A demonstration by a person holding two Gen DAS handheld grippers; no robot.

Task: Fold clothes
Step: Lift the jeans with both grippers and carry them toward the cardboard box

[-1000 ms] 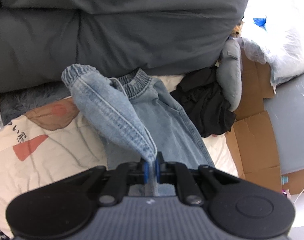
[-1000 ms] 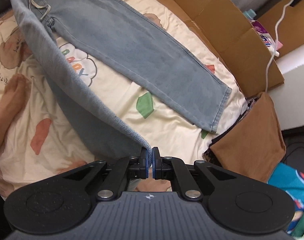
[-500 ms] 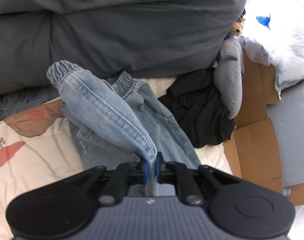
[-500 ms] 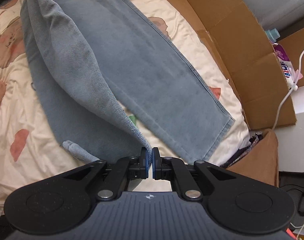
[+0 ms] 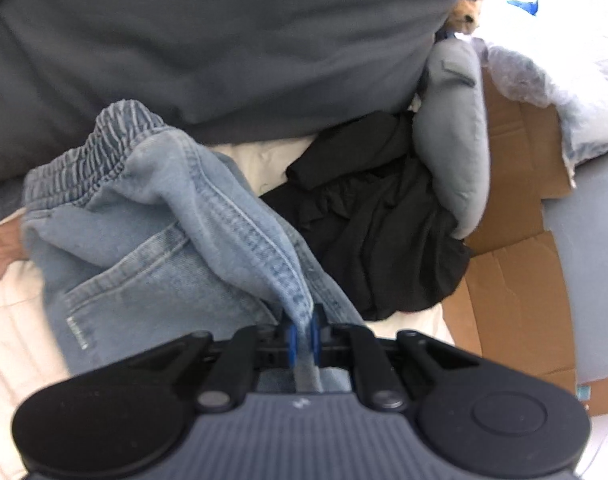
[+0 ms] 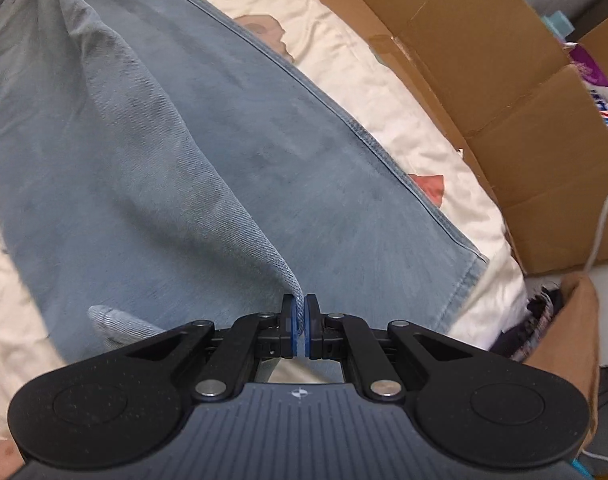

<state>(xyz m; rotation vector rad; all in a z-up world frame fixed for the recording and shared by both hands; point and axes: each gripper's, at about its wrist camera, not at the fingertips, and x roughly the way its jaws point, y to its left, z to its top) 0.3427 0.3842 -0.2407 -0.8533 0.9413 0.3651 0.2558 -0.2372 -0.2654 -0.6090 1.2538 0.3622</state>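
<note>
Left gripper (image 5: 303, 334) clamped on jeans (image 5: 152, 248) near waistband, denim rising in ridge straight ahead of pads. Right gripper (image 6: 301, 330) pinched tight on leg edge, cloth fanning up-left over other leg flat on bedsheet (image 6: 344, 52). Black garment (image 5: 376, 232) just right of jeans. Grey duvet (image 5: 224, 40) walls far side; cardboard (image 6: 484, 68) bounds right. Bare sheet beside hem.

There was one pair of light-blue jeans (image 5: 152, 240), one black garment (image 5: 376, 240) bunched just beside it, one dark grey duvet (image 5: 224, 40) and one pale grey pillow (image 5: 456, 148). Two grippers showed, a left gripper (image 5: 303, 334) and a right gripper (image 6: 300, 332). One white cable (image 6: 604, 216) crossed the cardboard (image 6: 484, 72).
</note>
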